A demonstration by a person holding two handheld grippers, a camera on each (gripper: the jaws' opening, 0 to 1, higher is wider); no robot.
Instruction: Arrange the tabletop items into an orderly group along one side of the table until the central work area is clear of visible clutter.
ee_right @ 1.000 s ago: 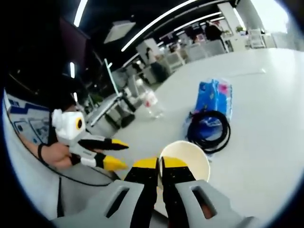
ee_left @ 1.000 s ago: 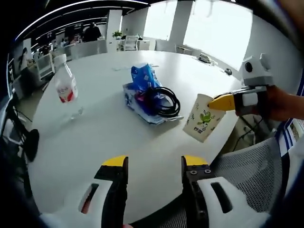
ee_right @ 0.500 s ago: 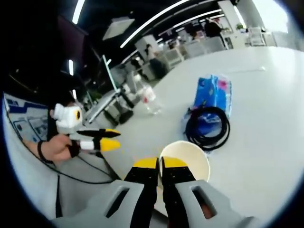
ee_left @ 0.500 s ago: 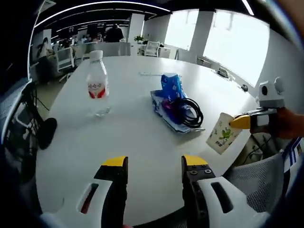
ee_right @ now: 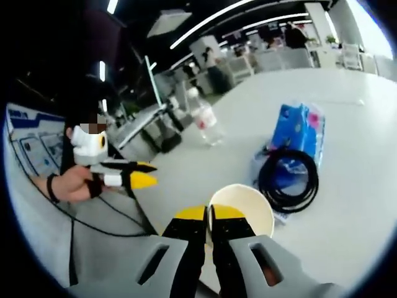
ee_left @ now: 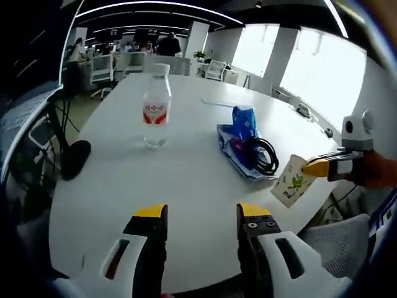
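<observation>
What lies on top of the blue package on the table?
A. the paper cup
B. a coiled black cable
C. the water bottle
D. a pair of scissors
B: the coiled black cable rests on the blue package, while the water bottle stands apart on the table and the paper cup is held by the right claw.

We hold our left gripper [ee_left: 194, 214] with its jaws spread wide and nothing between them, while our right gripper [ee_right: 208, 214] (jaws nearly together) pinches the paper cup's [ee_right: 248, 205] rim.
</observation>
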